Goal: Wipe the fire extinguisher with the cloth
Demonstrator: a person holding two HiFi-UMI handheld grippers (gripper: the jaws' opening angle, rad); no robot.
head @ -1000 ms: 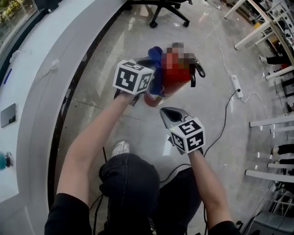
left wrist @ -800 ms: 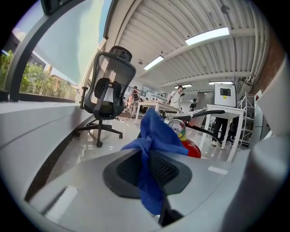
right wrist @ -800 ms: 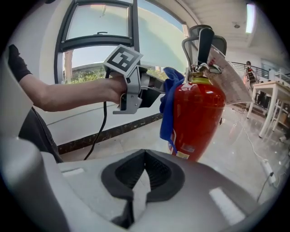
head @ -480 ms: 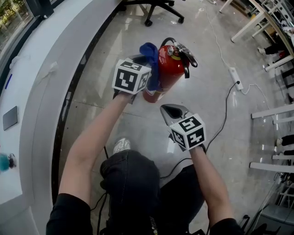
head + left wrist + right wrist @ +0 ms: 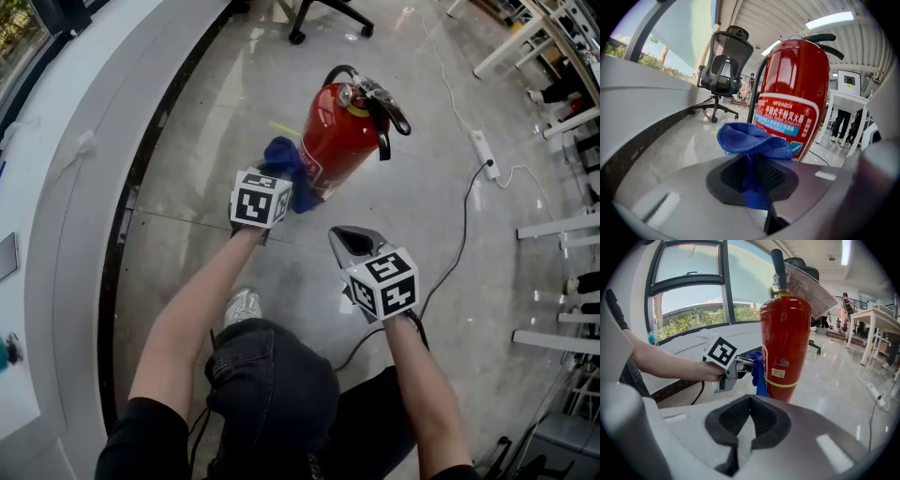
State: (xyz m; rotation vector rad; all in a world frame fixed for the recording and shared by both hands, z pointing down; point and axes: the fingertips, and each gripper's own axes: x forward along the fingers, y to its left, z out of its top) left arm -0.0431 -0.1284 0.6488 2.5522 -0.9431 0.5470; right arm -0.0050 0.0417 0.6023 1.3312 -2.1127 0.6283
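Down on the glossy floor [image 5: 234,84], the red fire extinguisher [image 5: 339,131] stands upright, its black handle and hose at the top. It sits between a long curved white table [image 5: 56,187] on the left and a white power strip [image 5: 483,167] with its cable on the right. The left claw [image 5: 278,180] is clamped on a blue cloth [image 5: 284,161]. In the left gripper view the fabric is pinched between the two dark pads, and a loose bunch of it sticks out in front of them. That bunch lies against the lower left side of the cylinder, just beside the printed label, and in the right gripper view it touches the red wall a little above a yellow band.

The right claw [image 5: 351,240] hangs near the extinguisher's base on the person's side, apart from it and pointing towards it. Its jaws are together with nothing between them. Both bare forearms reach forward over a bent knee in dark trousers [image 5: 272,375], and a light shoe [image 5: 246,304] shows on the floor below the left arm. A black office chair [image 5: 323,14] stands beyond the extinguisher, well apart from it.
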